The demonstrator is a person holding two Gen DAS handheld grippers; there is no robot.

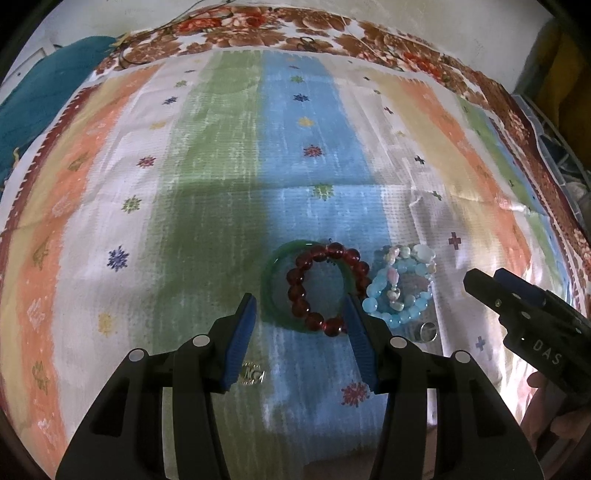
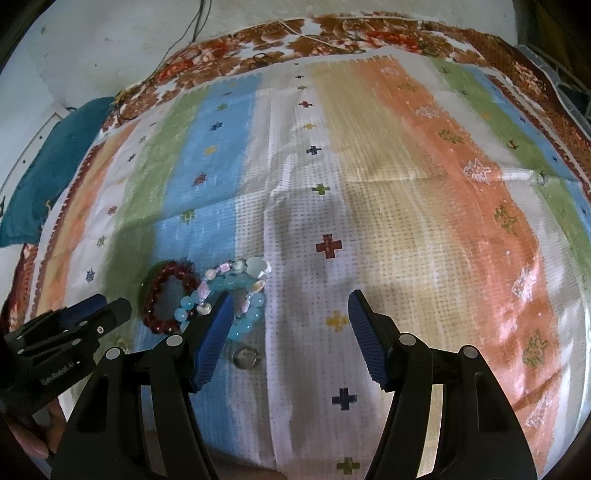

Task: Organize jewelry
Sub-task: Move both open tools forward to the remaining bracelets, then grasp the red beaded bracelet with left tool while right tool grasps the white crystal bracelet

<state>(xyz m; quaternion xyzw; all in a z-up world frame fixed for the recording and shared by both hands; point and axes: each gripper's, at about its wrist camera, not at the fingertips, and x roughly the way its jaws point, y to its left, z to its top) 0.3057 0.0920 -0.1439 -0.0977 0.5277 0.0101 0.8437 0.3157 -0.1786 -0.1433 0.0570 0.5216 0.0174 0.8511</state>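
Striped woven cloth [image 1: 229,155] in bands of orange, white, green, blue and pale yellow, dotted with small stitched flowers and crosses, is covering the whole work surface, and it is lying over a brown and red floral fabric [image 1: 280,33] that is showing along the far edge. A teal cloth bundle [image 1: 40,99] is sitting at the far left against a pale wall [image 2: 110,40], where a thin dark cable [image 2: 192,29] is hanging down. Near the middle of the striped cloth the jewelry is lying in a tight cluster: a dark red bracelet of round glossy beads [image 1: 325,291] is resting on top of a smooth green bangle [image 1: 273,291], and just to its right a light blue beaded bracelet with pink and white shell-like charms [image 1: 402,288] is touching it. A small silver ring [image 1: 426,332] is lying just nearer than the blue beads, and a small gold trinket [image 1: 253,376], too blurred to identify, is lying near the left gripper. The left gripper [image 1: 301,314] is hovering with its blue-padded jaws spread wide on either side of the red bracelet and bangle, holding nothing. The right gripper [image 2: 291,314] is also standing wide apart and empty, its left pad just beside the blue beads.
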